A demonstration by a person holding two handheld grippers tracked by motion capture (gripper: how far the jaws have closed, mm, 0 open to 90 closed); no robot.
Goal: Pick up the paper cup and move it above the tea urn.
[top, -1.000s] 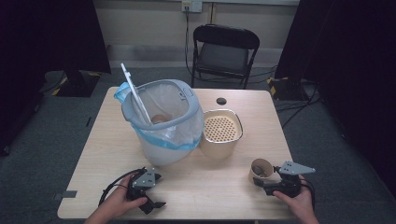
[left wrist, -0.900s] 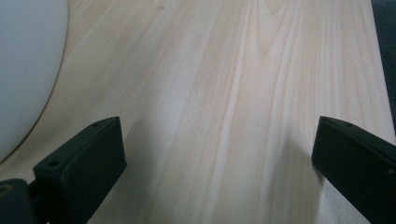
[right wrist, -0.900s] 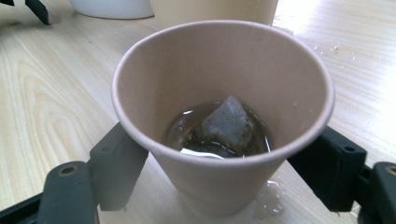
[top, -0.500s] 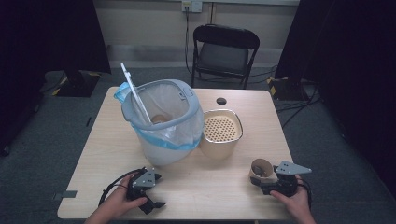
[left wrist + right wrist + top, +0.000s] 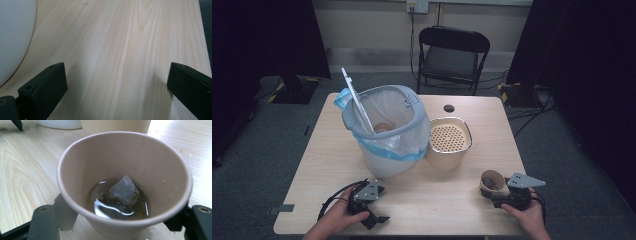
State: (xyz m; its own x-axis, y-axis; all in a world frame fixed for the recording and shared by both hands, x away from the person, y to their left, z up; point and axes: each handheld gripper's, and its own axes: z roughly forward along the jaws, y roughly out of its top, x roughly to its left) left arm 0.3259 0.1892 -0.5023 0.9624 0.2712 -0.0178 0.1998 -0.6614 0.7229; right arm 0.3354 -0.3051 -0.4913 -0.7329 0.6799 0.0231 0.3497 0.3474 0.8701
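Note:
A tan paper cup (image 5: 491, 181) stands near the table's front right corner. It holds a little brown liquid and a wet tea bag (image 5: 124, 191). My right gripper (image 5: 490, 193) reaches it from the right, and its jaws have just been closing on the cup. In the right gripper view (image 5: 122, 213) a black jaw rests against each side of the cup's lower wall. My left gripper (image 5: 381, 205) lies at the front left with its jaws wide apart. Between them in the left gripper view (image 5: 117, 75) is bare wood.
A white bin (image 5: 384, 135) with a blue-edged liner and a raised lid (image 5: 357, 100) stands mid-table. A beige pot with a perforated insert (image 5: 449, 140) sits right of it. A small black disc (image 5: 449, 108) lies behind, and a folding chair (image 5: 452, 55) stands beyond the table (image 5: 437, 200).

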